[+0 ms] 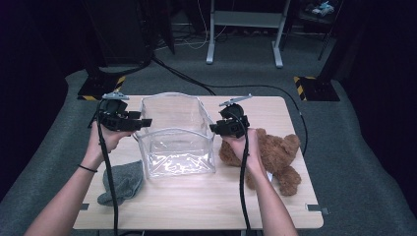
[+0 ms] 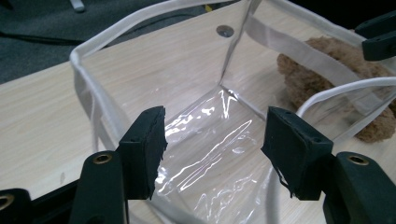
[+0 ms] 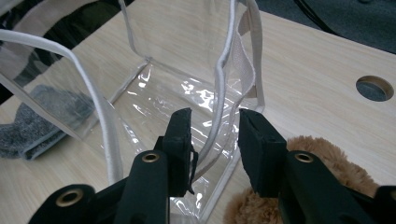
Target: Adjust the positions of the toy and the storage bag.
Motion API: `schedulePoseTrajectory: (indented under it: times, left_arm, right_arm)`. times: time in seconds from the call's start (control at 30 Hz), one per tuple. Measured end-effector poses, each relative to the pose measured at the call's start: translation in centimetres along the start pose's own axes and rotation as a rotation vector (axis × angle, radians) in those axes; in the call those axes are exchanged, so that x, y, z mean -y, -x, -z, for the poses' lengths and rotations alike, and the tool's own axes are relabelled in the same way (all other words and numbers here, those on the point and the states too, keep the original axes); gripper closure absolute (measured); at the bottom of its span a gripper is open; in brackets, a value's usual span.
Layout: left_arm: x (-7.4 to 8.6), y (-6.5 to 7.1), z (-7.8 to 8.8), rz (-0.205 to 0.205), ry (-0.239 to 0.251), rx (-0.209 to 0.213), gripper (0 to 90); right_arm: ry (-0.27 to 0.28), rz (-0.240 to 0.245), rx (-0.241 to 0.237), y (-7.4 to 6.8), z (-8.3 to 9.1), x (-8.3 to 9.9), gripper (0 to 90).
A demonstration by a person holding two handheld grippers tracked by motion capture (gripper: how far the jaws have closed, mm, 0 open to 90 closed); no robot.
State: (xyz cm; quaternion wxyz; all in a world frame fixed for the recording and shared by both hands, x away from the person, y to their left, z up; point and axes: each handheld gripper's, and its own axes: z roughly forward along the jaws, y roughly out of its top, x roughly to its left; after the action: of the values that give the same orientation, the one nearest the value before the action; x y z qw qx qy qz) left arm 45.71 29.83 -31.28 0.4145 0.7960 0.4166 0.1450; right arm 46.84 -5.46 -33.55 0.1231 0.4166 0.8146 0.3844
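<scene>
You hold a clear plastic bag [image 1: 178, 135] upright at the middle of the wooden table [image 1: 196, 206]. Your left gripper [image 2: 212, 149] hangs released over the bag's left edge, nothing between its jaws. Your right gripper [image 3: 215, 144] straddles the bag's white-trimmed right rim, pads loose. A brown teddy bear [image 1: 280, 155] lies right, a grey cloth [image 1: 123, 182] left.
</scene>
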Motion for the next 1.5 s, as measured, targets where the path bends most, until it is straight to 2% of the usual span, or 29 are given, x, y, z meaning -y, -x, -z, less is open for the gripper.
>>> schedulePoseTrajectory:
  times: [0.07, 0.13, 0.17, 0.2, 0.27, 0.3, 0.37, 0.43, 0.47, 0.53, 0.67, 0.73, 0.8, 0.9, 1.0, 1.17, 1.3, 1.37, 1.4, 1.5]
  left_arm:
    - [-0.3, 0.6, -0.1, -0.014, 0.005, 0.012, 38.4]
    - [-0.5, 1.4, -0.4, -0.034, 0.009, 0.027, 36.8]
    - [-0.6, 1.8, -0.6, -0.045, 0.013, 0.033, 34.8]
    - [-0.6, 2.1, -0.7, -0.061, 0.014, 0.047, 32.6]
    - [-0.9, 2.9, -1.1, -0.09, 0.01, 0.059, 33.0]
    - [-0.9, 3.4, -1.4, -0.107, 0.012, 0.063, 33.4]
    - [-1.0, 4.4, -2.1, -0.153, -0.015, 0.052, 34.6]
    - [-0.9, 5.0, -2.7, -0.16, -0.024, 0.058, 36.8]
    - [-0.9, 5.2, -3.0, -0.182, -0.035, 0.061, 37.6]
    - [-0.7, 5.7, -3.6, -0.192, -0.047, 0.073, 39.9]
    - [-0.4, 6.5, -4.6, -0.219, -0.071, 0.09, 44.9]
    - [-0.1, 6.8, -4.9, -0.227, -0.076, 0.091, 50.6]
    - [0.3, 7.0, -5.2, -0.244, -0.081, 0.088, 57.5]
    - [0.7, 7.0, -5.2, -0.24, -0.071, 0.087, 69.6]
    - [1.3, 7.3, -5.0, -0.268, -0.059, 0.079, 77.3]
    - [1.9, 8.2, -4.8, -0.316, -0.047, 0.023, 77.9]
    - [1.0, 8.2, -5.3, -0.332, -0.073, -0.039, 71.3]
    - [0.8, 8.0, -5.6, -0.333, -0.099, -0.044, 72.6]
    - [0.9, 8.0, -5.6, -0.324, -0.102, -0.035, 76.2]
    - [1.4, 7.9, -5.7, -0.317, -0.087, -0.029, 82.7]
  right_arm:
    - [0.005, -0.019, 0.0, -0.2, 0.2, 0.2, 64.0]
    - [0.017, 0.0, -0.001, -0.1, 0.3, 0.4, 63.7]
    - [0.021, -0.009, 0.002, -0.2, 0.3, 0.5, 63.5]
    - [0.024, -0.007, 0.002, -0.2, 0.4, 0.5, 63.5]
    - [0.026, -0.023, 0.002, -0.4, 0.5, 0.6, 64.2]
    - [0.031, -0.017, -0.001, -0.3, 0.5, 0.7, 64.4]
    - [0.036, -0.012, -0.004, -0.3, 0.4, 0.8, 65.9]
    - [0.037, -0.021, -0.004, -0.4, 0.4, 0.9, 66.9]
    - [0.043, -0.01, -0.003, -0.3, 0.4, 1.0, 68.2]
    - [0.046, -0.023, -0.003, -0.5, 0.5, 1.1, 70.2]
    - [0.059, -0.015, -0.009, -0.5, 0.5, 1.3, 73.4]
    - [0.062, -0.009, -0.006, -0.5, 0.4, 1.4, 76.1]
    - [0.062, -0.002, -0.005, -0.5, 0.4, 1.6, 77.8]
    - [0.056, -0.016, 0.002, -0.4, 0.4, 1.8, 79.4]
    - [0.056, -0.005, 0.007, -0.3, 0.4, 2.0, 80.1]
    - [0.063, -0.009, 0.013, -0.2, 0.3, 2.2, 80.5]
    - [0.06, -0.008, 0.014, -0.3, 0.3, 2.2, 80.5]
    - [0.062, -0.005, 0.012, -0.4, 0.3, 2.1, 80.4]
    - [0.06, -0.008, 0.009, -0.5, 0.3, 2.1, 80.4]
    - [0.062, 0.001, 0.014, -0.5, 0.3, 2.2, 80.4]
